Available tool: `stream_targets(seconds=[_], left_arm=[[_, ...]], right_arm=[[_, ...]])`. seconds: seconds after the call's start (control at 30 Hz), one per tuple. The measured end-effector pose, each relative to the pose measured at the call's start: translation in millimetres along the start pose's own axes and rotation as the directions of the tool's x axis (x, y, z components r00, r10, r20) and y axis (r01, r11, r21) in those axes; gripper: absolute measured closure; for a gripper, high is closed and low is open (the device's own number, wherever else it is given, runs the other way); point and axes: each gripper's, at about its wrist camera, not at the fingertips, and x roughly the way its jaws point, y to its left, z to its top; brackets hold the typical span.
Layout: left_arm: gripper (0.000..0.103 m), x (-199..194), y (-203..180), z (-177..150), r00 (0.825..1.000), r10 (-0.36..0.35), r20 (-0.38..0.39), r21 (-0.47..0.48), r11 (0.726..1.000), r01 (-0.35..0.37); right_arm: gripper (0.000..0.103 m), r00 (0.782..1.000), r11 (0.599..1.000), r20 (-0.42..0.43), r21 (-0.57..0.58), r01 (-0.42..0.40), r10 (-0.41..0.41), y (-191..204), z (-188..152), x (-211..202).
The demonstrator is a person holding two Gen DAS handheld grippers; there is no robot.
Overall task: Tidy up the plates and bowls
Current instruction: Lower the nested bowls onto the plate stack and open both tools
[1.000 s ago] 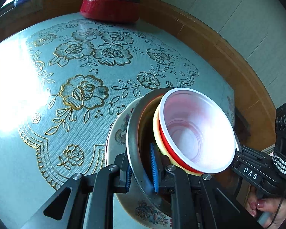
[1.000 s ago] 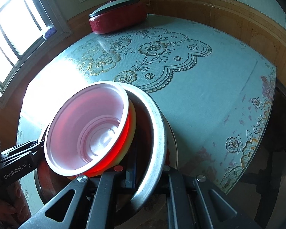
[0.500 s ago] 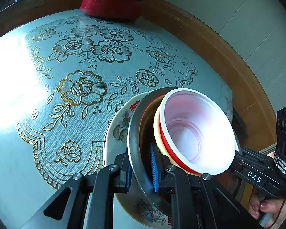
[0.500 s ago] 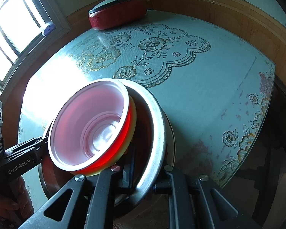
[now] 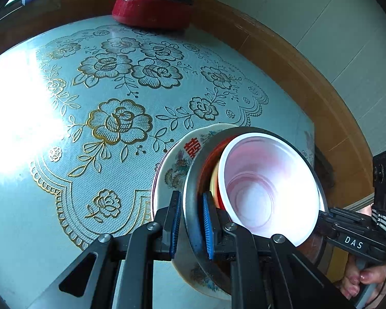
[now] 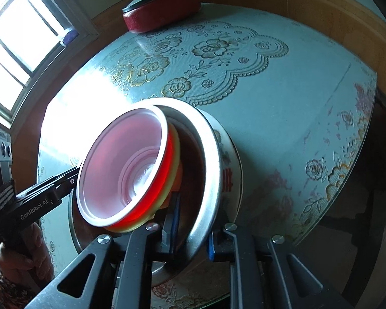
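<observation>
Your round worktop wears glossy pale-blue lace-print vinyl with gold roses. Near its edge a floral porcelain plate lies flat, carrying a smooth steel bowl. Nested inside: a yellow bowl, a red one, then a translucent white plastic bowl. Your left claw pinches the steel rim. Your right claw straddles the opposite rim, jaws opening, outer pad clear.

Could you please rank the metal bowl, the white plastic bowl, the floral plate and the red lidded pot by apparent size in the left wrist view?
1. floral plate, partly hidden
2. metal bowl
3. white plastic bowl
4. red lidded pot, though it stands farthest off, so its true size is unsure.
</observation>
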Motion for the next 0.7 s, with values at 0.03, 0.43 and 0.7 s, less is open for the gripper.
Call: stream_targets(seconds=[0.03,0.43,0.7], left_arm=[[0.088,-1.0,0.0,-0.4,1.000,0.000,0.001,-0.002,1.000,0.000],[0.090,0.6,-8.5,-0.1,0.999,0.042,0.012,0.038,0.998,-0.042],[0.090,2.4,-3.6,7.8,0.998,0.058,0.006,0.034,0.998,-0.058]], right_arm=[[0.086,1.000,1.000,-0.005,0.008,-0.003,0.003,-1.2,-0.5,0.1],[0.087,1.000,1.000,0.014,0.015,0.003,-0.003,-3.8,-5.3,-5.8],[0.086,1.000,1.000,0.028,-0.001,0.011,-0.011,0.2,-1.0,-0.2]])
